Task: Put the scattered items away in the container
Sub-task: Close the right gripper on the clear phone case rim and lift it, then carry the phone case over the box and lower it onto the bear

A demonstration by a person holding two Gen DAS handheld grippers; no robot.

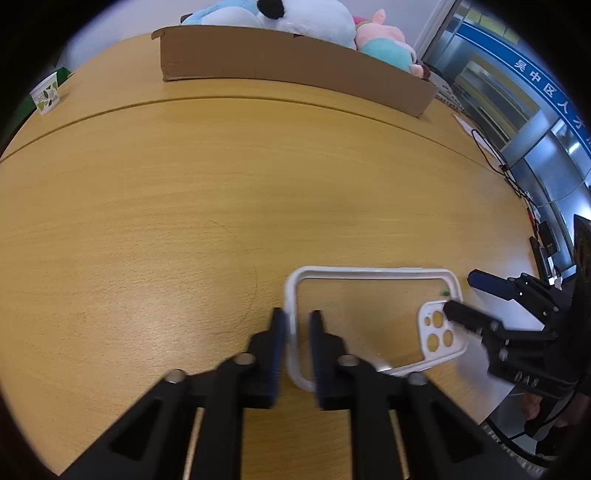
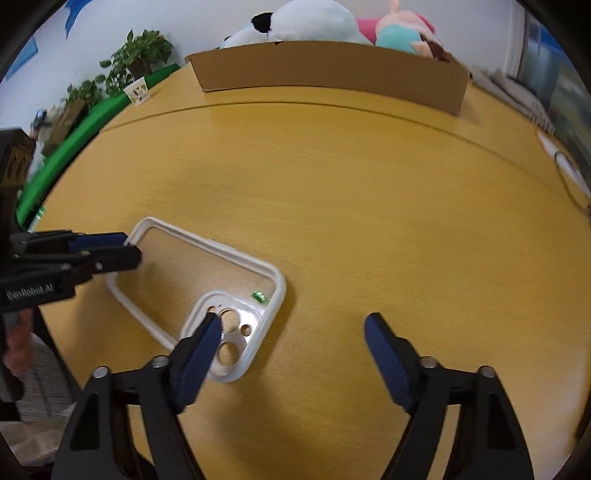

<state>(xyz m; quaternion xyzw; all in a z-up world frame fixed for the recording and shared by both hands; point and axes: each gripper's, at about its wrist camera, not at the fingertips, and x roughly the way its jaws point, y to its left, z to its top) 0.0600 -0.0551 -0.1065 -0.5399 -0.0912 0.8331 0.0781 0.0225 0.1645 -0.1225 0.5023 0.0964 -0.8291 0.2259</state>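
Note:
A clear phone case with a white rim (image 1: 373, 273) lies on the wooden table (image 1: 221, 192); it also shows in the right wrist view (image 2: 236, 258). My left gripper (image 1: 298, 325) is closed on the case's short end rim, one finger on each side of it. My right gripper (image 2: 291, 325) is open wide; its left fingertip (image 2: 210, 325) sits over the camera cut-out corner of the case. It appears in the left wrist view (image 1: 461, 295) at the case's right end. A cardboard box (image 1: 288, 70) stands at the table's far side, also in the right wrist view (image 2: 332, 70).
Plush toys (image 1: 306, 18) lie behind the box. A paper cup (image 1: 46, 96) stands at the far left edge. Cables (image 1: 498, 162) run along the table's right edge. Potted plants (image 2: 140, 55) and a green ledge are beyond the table's left side.

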